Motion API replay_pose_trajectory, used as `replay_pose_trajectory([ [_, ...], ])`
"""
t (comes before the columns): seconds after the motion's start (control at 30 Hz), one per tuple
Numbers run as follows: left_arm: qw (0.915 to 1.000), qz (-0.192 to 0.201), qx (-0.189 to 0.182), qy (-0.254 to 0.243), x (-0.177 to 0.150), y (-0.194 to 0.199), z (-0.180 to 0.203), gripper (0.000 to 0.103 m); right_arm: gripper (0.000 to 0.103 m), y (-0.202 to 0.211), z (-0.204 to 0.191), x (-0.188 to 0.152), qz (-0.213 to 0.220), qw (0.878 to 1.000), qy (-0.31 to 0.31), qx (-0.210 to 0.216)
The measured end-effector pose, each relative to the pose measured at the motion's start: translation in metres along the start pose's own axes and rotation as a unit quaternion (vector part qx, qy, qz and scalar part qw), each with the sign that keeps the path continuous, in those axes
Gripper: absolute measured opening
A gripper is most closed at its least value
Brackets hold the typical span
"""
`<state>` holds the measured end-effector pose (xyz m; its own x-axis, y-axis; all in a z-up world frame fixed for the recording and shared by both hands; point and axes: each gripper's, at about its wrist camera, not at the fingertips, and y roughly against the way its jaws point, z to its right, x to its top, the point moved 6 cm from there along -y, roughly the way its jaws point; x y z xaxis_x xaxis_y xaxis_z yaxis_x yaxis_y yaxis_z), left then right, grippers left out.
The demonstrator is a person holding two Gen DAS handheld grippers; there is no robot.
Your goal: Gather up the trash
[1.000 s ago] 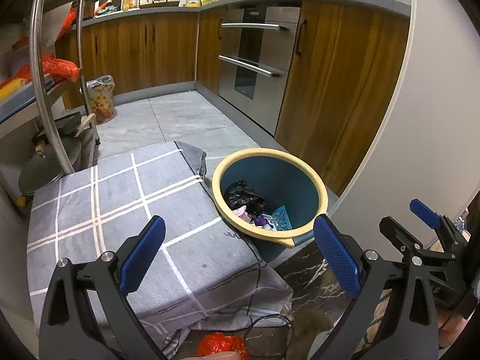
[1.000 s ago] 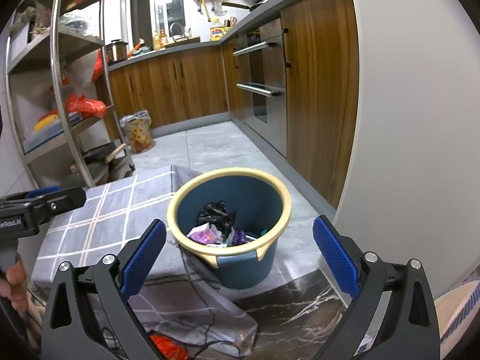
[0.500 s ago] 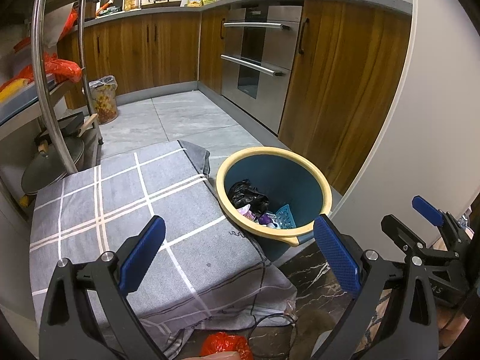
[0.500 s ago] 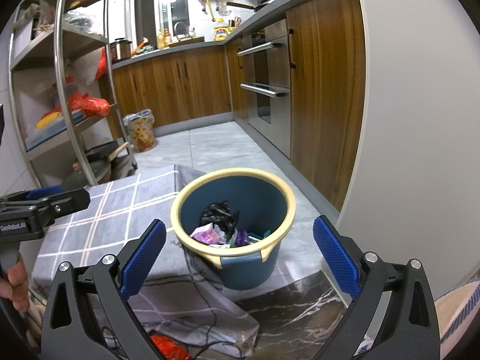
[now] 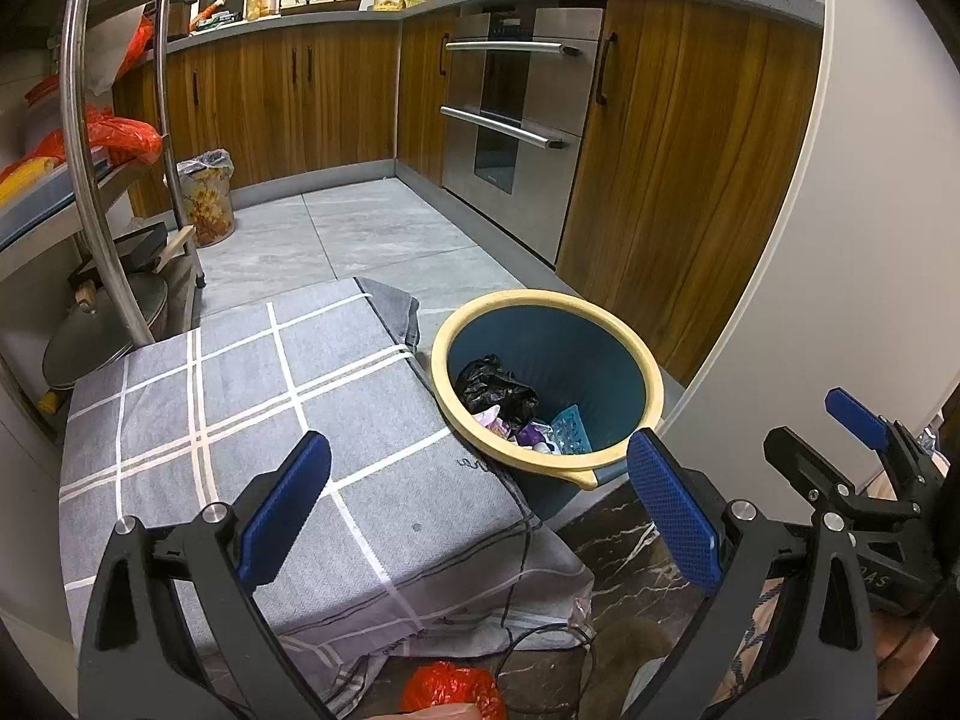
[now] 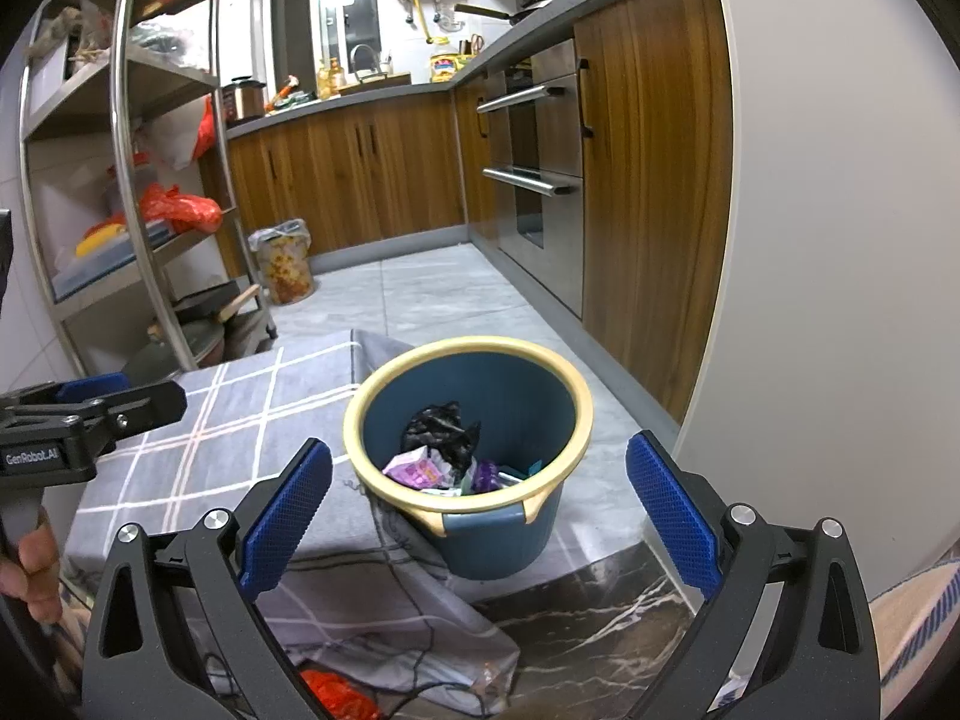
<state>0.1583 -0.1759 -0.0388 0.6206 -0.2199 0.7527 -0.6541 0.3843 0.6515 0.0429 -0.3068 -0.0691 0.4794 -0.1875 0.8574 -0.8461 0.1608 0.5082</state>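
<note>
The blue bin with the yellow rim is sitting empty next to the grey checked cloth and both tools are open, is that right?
Not quite: the blue bin isn't empty. The right wrist view shows a black bag and wrappers inside. It does stand beside the grey checked cloth, and the left tool and right tool are open.

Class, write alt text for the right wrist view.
Open right gripper points at a blue waste bin with a yellow rim, holding a black bag and wrappers, beside a grey checked cloth in a kitchen.

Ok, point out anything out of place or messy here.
A red plastic bag lies crumpled on the dark marble floor beside a loose black cable, below the checked grey cloth, whose front edge sags in a rumpled heap. The bin stands upright with trash inside; nothing looks spilled.
</note>
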Motion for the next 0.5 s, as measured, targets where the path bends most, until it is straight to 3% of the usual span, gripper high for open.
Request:
replay_pose_trajectory([
  [0.5,1.0000,-0.001,-0.001,0.000,-0.0003,-0.0005,0.0011,0.097,0.098,0.0007,-0.0002,-0.0003,0.000,1.000,0.000,0.000],
])
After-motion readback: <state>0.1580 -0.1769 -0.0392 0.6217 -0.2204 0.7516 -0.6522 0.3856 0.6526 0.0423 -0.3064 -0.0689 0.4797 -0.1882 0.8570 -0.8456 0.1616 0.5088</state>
